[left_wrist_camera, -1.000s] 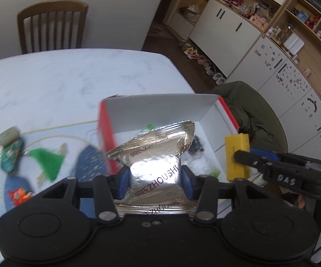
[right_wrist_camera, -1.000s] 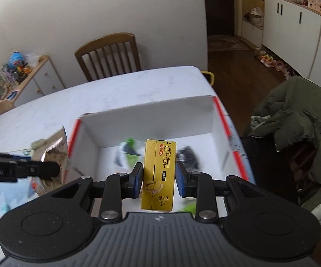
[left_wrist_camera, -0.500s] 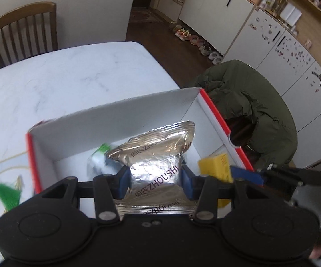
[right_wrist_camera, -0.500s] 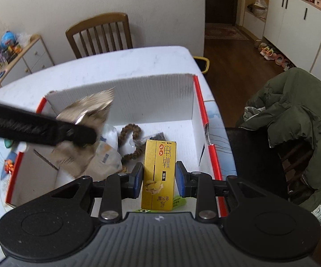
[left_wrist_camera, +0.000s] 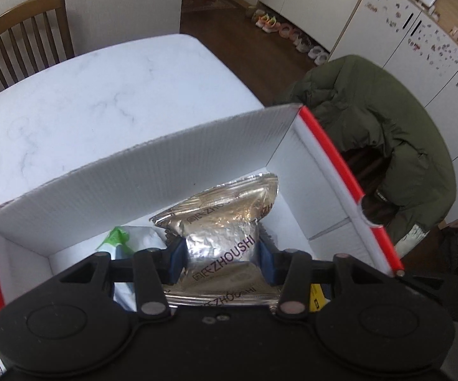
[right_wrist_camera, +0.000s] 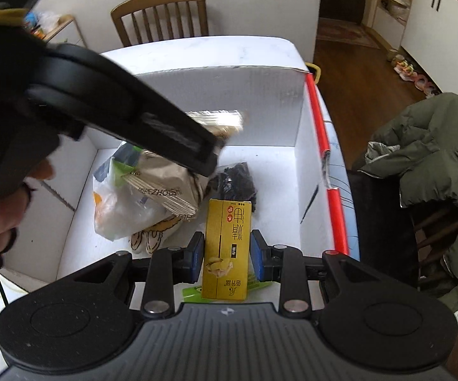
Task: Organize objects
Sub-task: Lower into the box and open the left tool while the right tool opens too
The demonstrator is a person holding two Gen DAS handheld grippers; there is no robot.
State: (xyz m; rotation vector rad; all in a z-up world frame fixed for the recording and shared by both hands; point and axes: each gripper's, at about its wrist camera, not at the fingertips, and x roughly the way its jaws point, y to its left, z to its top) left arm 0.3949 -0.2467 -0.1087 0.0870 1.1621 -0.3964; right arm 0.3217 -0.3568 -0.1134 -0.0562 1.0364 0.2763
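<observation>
- the left claw [left_wrist_camera: 222, 262] was clamped on a silver foil pouch [left_wrist_camera: 221, 219], its blue pads [left_wrist_camera: 176, 260] pressing in both sides of the pouch at its waist.
- the pouch stood out ahead of the left claw, inside the white box [left_wrist_camera: 153, 174], its crimped top edge toward the box's far wall.
- just to the left of that claw, lower in the box, lay a clear bag with green print [left_wrist_camera: 124, 238].
- to the right of the left claw, a sliver of yellow [left_wrist_camera: 316, 297] showed behind its linkage.
- the right claw [right_wrist_camera: 227, 255] gripped a yellow carton [right_wrist_camera: 227, 247] by its long sides, the carton pointing forward over the near part of the box floor.
- under the carton's near end a green packet [right_wrist_camera: 192, 292] peeked out.
- left of the right claw lay a striped cloth item [right_wrist_camera: 153, 236], and beyond it a clear plastic bag [right_wrist_camera: 118, 206].
- straight ahead of the right claw, past the carton's far end, sat a black bundle [right_wrist_camera: 235, 181] on the box floor.
- ahead and to the left of the right claw, the left claw's black body crossed the view, a hand [right_wrist_camera: 3, 212] around its handle, with the pouch above the clear bag.
- the box's red-edged side wall [right_wrist_camera: 327, 171] ran along the right of the right claw.
- beyond the box stretched the white marbled counter [left_wrist_camera: 102, 95], then a wooden chair [right_wrist_camera: 160, 16] at its far side.
- off to the right of both claws, a green jacket [left_wrist_camera: 387, 133] hung over a dark chair.
</observation>
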